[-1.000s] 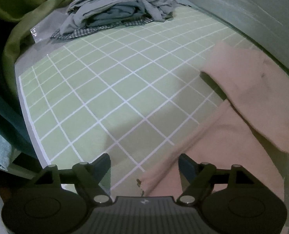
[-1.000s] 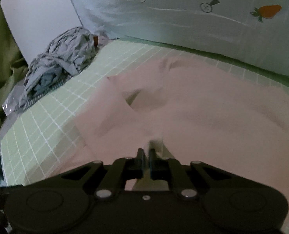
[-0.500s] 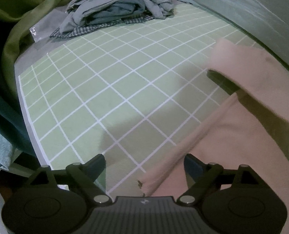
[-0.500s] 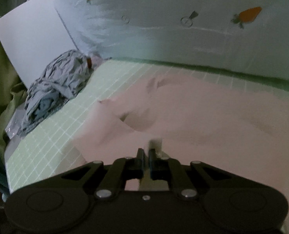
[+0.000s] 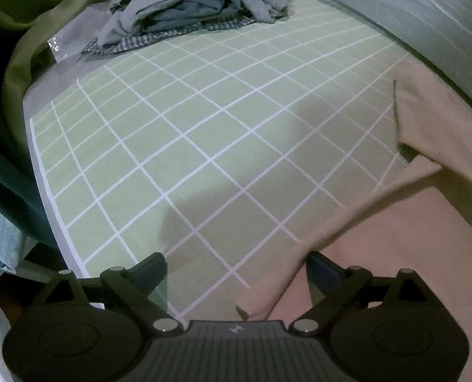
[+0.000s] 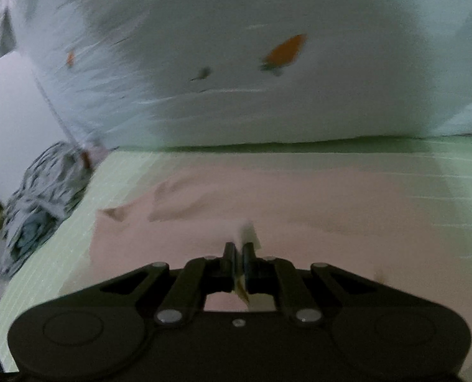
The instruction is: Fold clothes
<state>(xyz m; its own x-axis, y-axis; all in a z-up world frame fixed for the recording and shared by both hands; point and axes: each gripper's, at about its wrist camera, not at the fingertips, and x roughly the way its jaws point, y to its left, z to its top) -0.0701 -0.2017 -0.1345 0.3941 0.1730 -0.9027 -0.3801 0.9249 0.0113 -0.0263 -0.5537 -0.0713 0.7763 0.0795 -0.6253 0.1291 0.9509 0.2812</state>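
Pale pink cloth garment (image 5: 404, 238): spread on the green mat with white grid lines (image 5: 204, 146), right part, one flap folded over near its far edge.
Right tongs (image 6: 237, 250): pressed together, pinching a thin fold of the pink garment (image 6: 268, 203); view blurred.
Left tongs (image 5: 236, 270): spread wide over the mat beside the garment's near edge, nothing between them.
Heap of crumpled grey-blue clothes (image 5: 197, 3): far end of mat.
Pale carrot-print fabric (image 6: 268, 63): behind mat.
Olive-green drape (image 5: 35, 22): left.
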